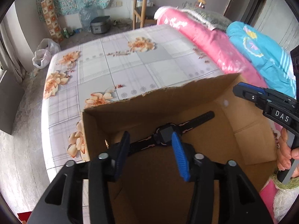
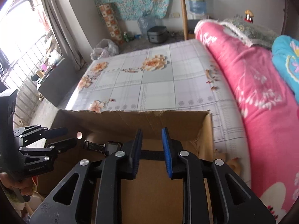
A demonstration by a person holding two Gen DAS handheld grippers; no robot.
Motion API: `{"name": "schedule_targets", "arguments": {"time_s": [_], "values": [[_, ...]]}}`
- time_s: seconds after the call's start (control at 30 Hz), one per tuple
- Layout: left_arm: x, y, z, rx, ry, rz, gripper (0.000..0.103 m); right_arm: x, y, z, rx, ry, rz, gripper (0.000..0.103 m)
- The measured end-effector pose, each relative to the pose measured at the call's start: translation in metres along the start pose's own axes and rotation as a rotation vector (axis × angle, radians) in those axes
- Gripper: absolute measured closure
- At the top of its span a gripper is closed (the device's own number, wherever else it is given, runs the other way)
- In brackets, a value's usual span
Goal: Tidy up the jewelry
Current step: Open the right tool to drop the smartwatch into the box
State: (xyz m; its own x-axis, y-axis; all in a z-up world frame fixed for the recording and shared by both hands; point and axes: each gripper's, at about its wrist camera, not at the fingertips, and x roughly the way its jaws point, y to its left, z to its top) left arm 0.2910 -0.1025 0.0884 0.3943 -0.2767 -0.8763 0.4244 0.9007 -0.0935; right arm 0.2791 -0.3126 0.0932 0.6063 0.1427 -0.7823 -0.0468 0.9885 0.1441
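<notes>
An open cardboard box (image 1: 130, 108) sits on the bed's near end. A black wristwatch (image 1: 165, 135) with a long strap lies on the box floor; in the right wrist view it (image 2: 112, 147) lies just beyond the fingers. My left gripper (image 1: 150, 145) hangs open above the box, fingers either side of the watch without touching it. My right gripper (image 2: 150, 145) is open and empty above the box floor, over the strap. The left gripper (image 2: 63, 137) shows at the left in the right wrist view. A small gold ring (image 1: 106, 143) rests by the box's left wall.
The bed (image 1: 130, 65) has a floral grey sheet beyond the box. Pink (image 1: 205, 39) and blue (image 1: 261, 52) quilts are piled along the right. A white plastic bag (image 1: 44, 54), a rice cooker (image 1: 100, 25) and a wooden chair (image 1: 140, 9) stand on the floor beyond.
</notes>
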Motion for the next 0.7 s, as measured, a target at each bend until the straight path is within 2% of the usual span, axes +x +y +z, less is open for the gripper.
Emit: {"name": "schedule_targets", "arguments": {"time_s": [0.13, 0.23, 0.27, 0.3, 0.33, 0.43, 0.53, 0.7], "values": [[-0.063, -0.004, -0.027, -0.007, -0.157, -0.033, 0.023, -0.059, 0.009, -0.017, -0.056, -0.130, -0.033, 0.051], [-0.104, -0.006, -0.056, -0.006, -0.268, -0.054, 0.014, -0.105, 0.018, -0.039, -0.101, -0.233, -0.072, 0.031], [-0.115, -0.006, -0.067, -0.009, -0.296, -0.063, 0.011, -0.116, 0.021, -0.045, -0.113, -0.256, -0.081, 0.022], [-0.124, -0.007, -0.077, -0.010, -0.313, -0.078, 0.005, -0.130, 0.026, -0.056, -0.131, -0.285, -0.100, 0.017], [-0.132, -0.008, -0.091, -0.013, -0.317, -0.097, 0.005, -0.142, 0.030, -0.067, -0.149, -0.311, -0.118, 0.010], [-0.139, -0.013, -0.127, -0.035, -0.294, -0.135, 0.005, -0.164, 0.043, -0.100, -0.191, -0.357, -0.162, 0.008], [-0.143, -0.016, -0.169, -0.102, -0.292, -0.185, 0.005, -0.171, 0.053, -0.131, -0.212, -0.358, -0.192, 0.008], [-0.150, -0.020, -0.223, -0.187, -0.354, -0.282, 0.005, -0.170, 0.056, -0.172, -0.179, -0.323, -0.155, 0.008]]}}
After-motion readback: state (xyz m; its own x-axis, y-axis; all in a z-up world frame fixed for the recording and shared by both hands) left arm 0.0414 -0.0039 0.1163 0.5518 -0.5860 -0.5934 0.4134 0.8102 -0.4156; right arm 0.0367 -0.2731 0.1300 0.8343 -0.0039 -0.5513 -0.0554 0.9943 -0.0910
